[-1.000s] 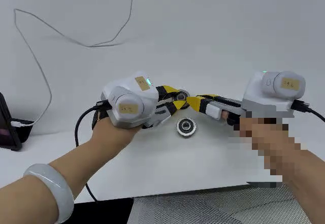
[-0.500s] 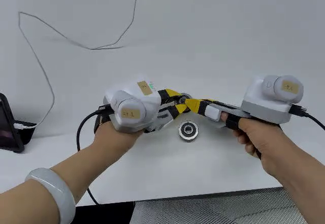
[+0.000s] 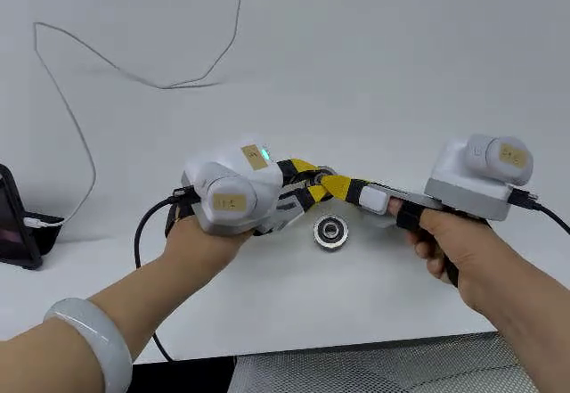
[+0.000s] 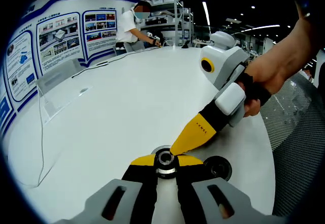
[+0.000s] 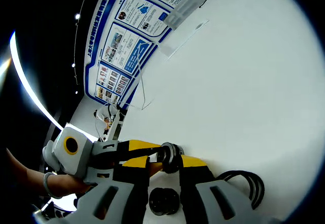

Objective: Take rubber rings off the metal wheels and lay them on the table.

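On a white worktop (image 3: 383, 81) in a bright exhibition hall lined with blue display boards, a person holds two tools tip to tip, a thin grey cable (image 3: 134, 75) trailing across the surface behind them. The left tool (image 3: 308, 184) is clamped on a small metal wheel (image 4: 165, 158) held just above the worktop, while the right tool (image 3: 332, 185) reaches in with its jaws on either side of that wheel; whether they press on it cannot be told. A second wheel (image 3: 330, 231) lies flat on the worktop just below the meeting tips.
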